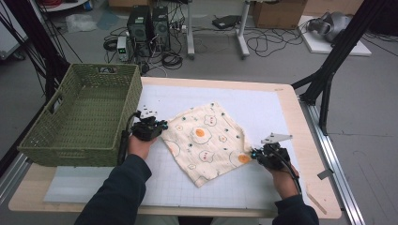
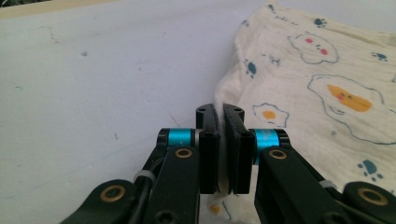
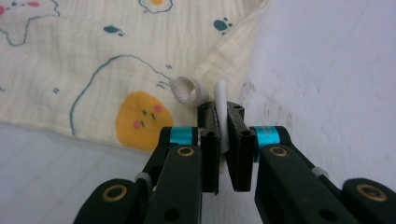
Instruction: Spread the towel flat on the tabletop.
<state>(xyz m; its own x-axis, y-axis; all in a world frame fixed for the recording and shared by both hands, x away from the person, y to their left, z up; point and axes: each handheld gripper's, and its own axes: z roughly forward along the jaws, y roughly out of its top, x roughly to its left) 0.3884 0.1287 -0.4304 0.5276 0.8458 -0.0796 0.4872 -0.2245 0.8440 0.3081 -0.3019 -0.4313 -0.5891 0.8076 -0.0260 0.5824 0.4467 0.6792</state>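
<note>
A cream cloth (image 1: 206, 140) printed with fried eggs and paw marks lies spread like a diamond on the white mat (image 1: 263, 105). My left gripper (image 1: 162, 126) is at the cloth's left corner. In the left gripper view its jaws (image 2: 220, 112) are shut on the cloth's edge (image 2: 327, 93). My right gripper (image 1: 253, 153) is at the cloth's right corner. In the right gripper view it (image 3: 221, 109) pinches a white tag at the hem, beside a small fabric loop (image 3: 184, 88) on the cloth (image 3: 70, 70).
A green woven basket (image 1: 70, 157) stands on the table's left side, close to my left hand. The wooden table edge (image 1: 319, 187) runs along the right. Cables, boxes and stands sit on the floor beyond the table.
</note>
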